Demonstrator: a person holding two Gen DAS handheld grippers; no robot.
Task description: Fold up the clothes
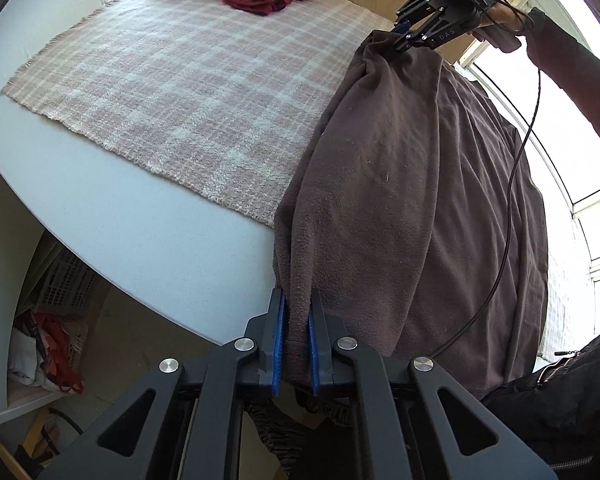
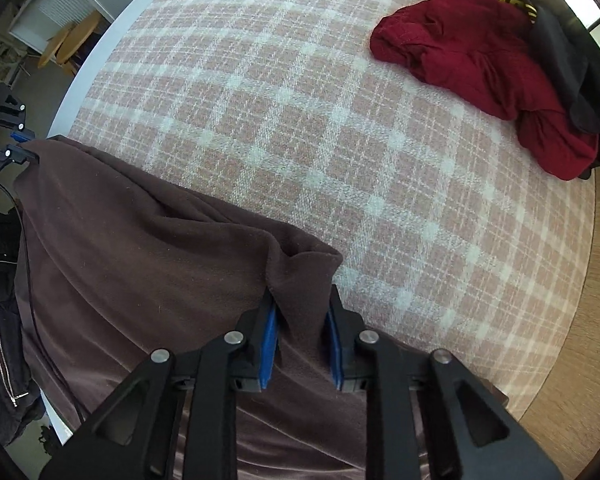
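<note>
The setting was a domestic room, indicated by a bench covered with a pink plaid cloth, loose garments heaped by bright windows, and a laundry crate stored below.

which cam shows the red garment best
The right wrist view: the red garment lies crumpled on the plaid blanket, large and nearly whole, only partly covered by a dark garment. The left wrist view shows it small at the top edge.
</note>
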